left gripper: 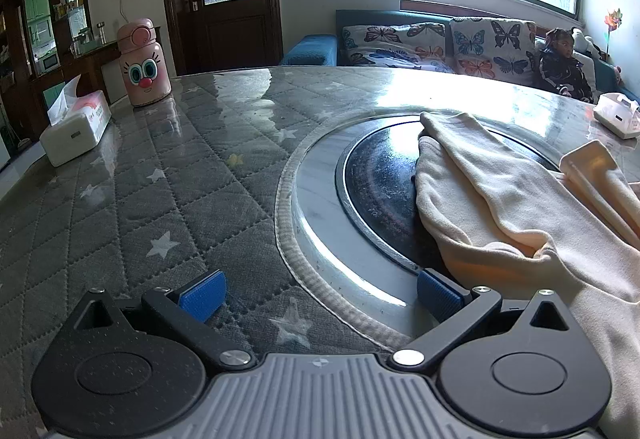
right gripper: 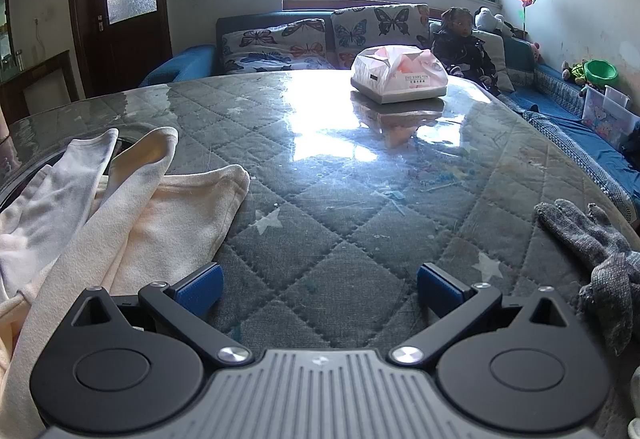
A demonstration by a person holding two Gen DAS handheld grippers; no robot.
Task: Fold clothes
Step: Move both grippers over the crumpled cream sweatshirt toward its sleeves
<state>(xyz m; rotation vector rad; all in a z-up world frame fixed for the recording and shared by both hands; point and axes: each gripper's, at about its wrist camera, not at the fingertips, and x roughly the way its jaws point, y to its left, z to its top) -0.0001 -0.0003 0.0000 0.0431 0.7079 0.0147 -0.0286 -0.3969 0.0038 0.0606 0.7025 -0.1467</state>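
A cream garment [left gripper: 520, 211] lies loosely on the table at the right of the left wrist view, partly over the round black inset [left gripper: 376, 183]. It also shows at the left of the right wrist view [right gripper: 132, 215], with its sleeves or legs pointing away. My left gripper [left gripper: 320, 297] is open and empty, just left of the garment's near edge. My right gripper [right gripper: 318, 293] is open and empty over the quilted table cover [right gripper: 340, 223], just right of the garment.
A pink cartoon bottle [left gripper: 142, 63] and a tissue box [left gripper: 76, 125] stand at the far left. Another tissue box [right gripper: 400, 77] sits at the table's far side. Grey gloves [right gripper: 596, 251] lie at the right edge. A child [right gripper: 464, 43] sits on the sofa behind.
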